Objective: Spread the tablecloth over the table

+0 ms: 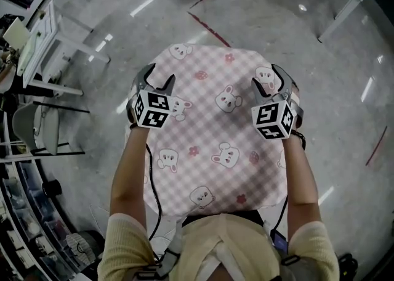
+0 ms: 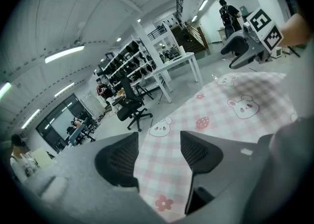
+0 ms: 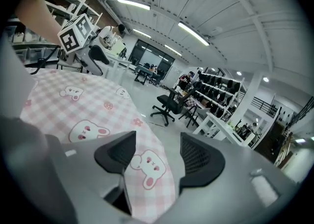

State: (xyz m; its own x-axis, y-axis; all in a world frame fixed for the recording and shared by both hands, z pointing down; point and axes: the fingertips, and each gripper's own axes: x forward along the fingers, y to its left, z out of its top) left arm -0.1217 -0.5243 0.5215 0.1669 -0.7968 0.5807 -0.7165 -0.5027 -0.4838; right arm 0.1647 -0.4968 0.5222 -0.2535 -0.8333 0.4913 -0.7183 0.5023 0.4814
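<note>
In the head view, the tablecloth (image 1: 215, 144) was seen laid flat over the surface, which it hid completely, with its near edge hanging toward the person. The left tongs (image 1: 159, 81) were held at the cloth's left edge and the right tongs (image 1: 268, 82) at its right edge, both on the far half. Both forearms were stretched forward, roughly parallel, with the marker cubes uppermost and the tongs angled forward and somewhat down.

In the left gripper view, the left tongs (image 2: 159, 155) were shown spread wide. The checked cloth (image 2: 230, 105) could be seen below the gap, but nothing was pinched.

In the right gripper view, the right tongs (image 3: 157, 155) were likewise shown spread. A bunny print of the cloth (image 3: 73, 105) lay under the gap, untouched by the pads.

The step in hand was judged to be the release and final check. It would be done well if both tongs were raised straight clear so that no fold was snagged. The overhang on each side would then be compared, and any slack edge drawn outward evenly.
</note>
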